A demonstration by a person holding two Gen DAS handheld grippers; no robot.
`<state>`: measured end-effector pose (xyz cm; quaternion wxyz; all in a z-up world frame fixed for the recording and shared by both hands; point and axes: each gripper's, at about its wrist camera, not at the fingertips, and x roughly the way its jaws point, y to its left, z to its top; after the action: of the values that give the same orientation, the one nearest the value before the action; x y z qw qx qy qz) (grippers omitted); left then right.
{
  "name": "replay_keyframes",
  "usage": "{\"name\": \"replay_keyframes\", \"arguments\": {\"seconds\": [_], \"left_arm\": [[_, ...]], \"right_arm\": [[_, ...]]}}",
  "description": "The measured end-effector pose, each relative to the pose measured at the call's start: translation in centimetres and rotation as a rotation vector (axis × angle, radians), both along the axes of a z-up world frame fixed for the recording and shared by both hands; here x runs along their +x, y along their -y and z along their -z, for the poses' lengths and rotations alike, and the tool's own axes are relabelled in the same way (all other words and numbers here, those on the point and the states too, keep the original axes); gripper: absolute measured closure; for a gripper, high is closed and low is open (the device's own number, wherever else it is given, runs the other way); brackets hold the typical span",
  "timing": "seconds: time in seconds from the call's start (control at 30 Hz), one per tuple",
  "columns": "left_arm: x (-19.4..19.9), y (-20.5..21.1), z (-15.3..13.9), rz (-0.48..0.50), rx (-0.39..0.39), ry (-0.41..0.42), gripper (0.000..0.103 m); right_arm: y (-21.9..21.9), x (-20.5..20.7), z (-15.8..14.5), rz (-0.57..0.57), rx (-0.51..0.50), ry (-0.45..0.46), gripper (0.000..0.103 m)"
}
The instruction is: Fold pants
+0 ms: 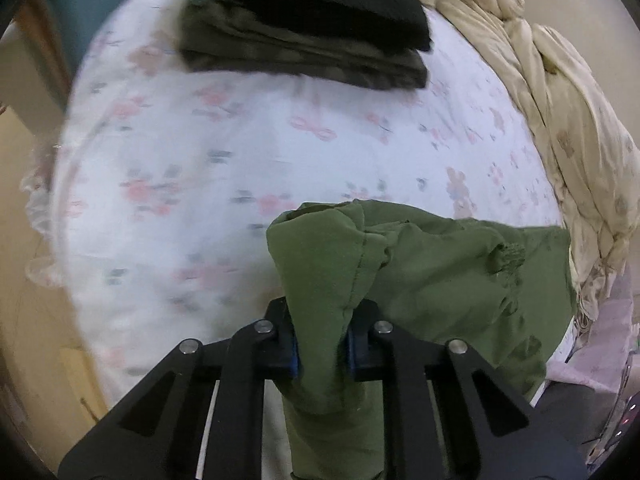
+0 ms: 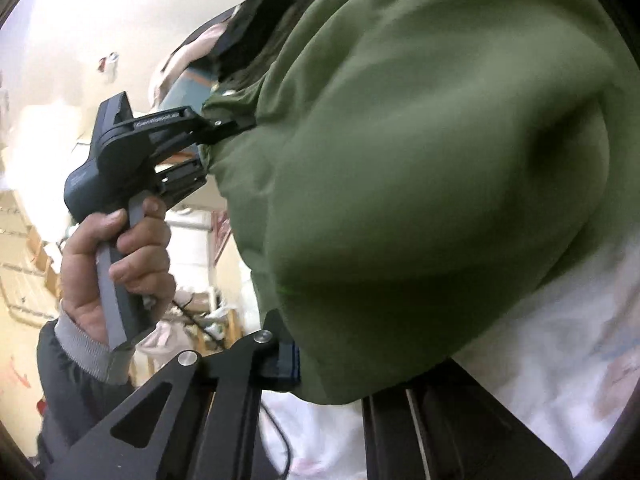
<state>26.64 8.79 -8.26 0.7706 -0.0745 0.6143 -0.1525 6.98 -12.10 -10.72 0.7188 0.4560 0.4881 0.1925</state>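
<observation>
The green pants [image 1: 440, 268] lie bunched at the near right of the flowered bed sheet [image 1: 224, 152]. My left gripper [image 1: 322, 340] is shut on a gathered fold of them, the cloth pinched between its blue pads and rising above them. In the right wrist view the green pants [image 2: 420, 160] fill most of the picture, lifted and billowing. My right gripper [image 2: 320, 364] is shut on their lower edge; its left finger [image 2: 282, 356] shows, while the right one is hidden under the cloth. The left gripper [image 2: 224, 128], held by a hand [image 2: 120, 248], grips the pants' far edge.
A stack of folded dark clothes [image 1: 304, 28] sits at the far side of the bed. A rumpled cream quilt [image 1: 560, 128] runs along the right edge. The bed's frilled left edge [image 1: 40, 216] drops to the floor.
</observation>
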Motion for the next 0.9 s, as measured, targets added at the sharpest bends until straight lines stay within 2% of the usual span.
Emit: {"name": "replay_keyframes", "arguments": {"seconds": [0.1,0.2,0.27,0.37,0.4,0.43,0.47,0.5,0.53,0.67,0.73,0.83,0.87,0.9], "left_arm": [[-0.5,-4.5,-1.2,-0.067,0.028,0.002,0.090],[-1.3,-8.0,-1.0,-0.082,0.117,0.017,0.090],[-2.0,-9.6,0.0,-0.085,0.141,0.028,0.088],[-2.4,-10.7,1.7,-0.105,0.130,0.030,0.079],[-2.5,-10.8,2.0,-0.110,0.149,0.034,0.072],[-2.4,-10.7,2.1,-0.117,0.175,0.039,0.056],[-2.3,-10.7,2.1,-0.126,0.211,0.044,0.047],[-2.2,-10.7,1.7,-0.147,0.260,0.048,0.030],[-2.0,-10.8,1.2,-0.166,0.280,0.054,0.027],[-2.1,-11.2,-2.2,-0.284,0.288,0.096,0.027],[-2.7,-10.3,-4.4,-0.317,0.280,0.170,0.025],[-3.1,-7.5,-6.3,-0.266,0.239,0.227,0.022],[-3.3,-6.3,-6.6,-0.247,0.223,0.234,0.022],[-3.6,-4.8,-6.7,-0.218,0.203,0.236,0.022]], "right_arm": [[-3.9,0.6,-1.4,-0.092,0.022,0.028,0.096],[-8.1,1.1,-1.0,-0.156,0.048,0.016,0.096],[-9.5,0.8,0.7,-0.179,0.066,-0.028,0.094],[-9.8,1.3,3.2,-0.187,0.079,-0.099,0.084],[-9.6,1.2,3.7,-0.188,0.076,-0.116,0.068],[-9.4,1.3,4.1,-0.194,0.089,-0.131,0.059],[-9.2,1.4,4.2,-0.204,0.096,-0.143,0.059],[-8.8,0.9,3.9,-0.220,0.095,-0.145,0.059],[-8.5,1.0,3.5,-0.235,0.090,-0.143,0.057],[-5.1,0.0,1.3,-0.274,0.089,-0.134,0.054],[-2.4,-1.0,0.5,-0.250,0.072,-0.126,0.050],[4.6,-2.7,-1.3,-0.091,0.007,-0.076,0.046],[8.4,-3.1,-1.8,0.024,-0.023,-0.066,0.045],[11.2,-3.5,-1.9,0.106,-0.039,-0.062,0.040]]}}
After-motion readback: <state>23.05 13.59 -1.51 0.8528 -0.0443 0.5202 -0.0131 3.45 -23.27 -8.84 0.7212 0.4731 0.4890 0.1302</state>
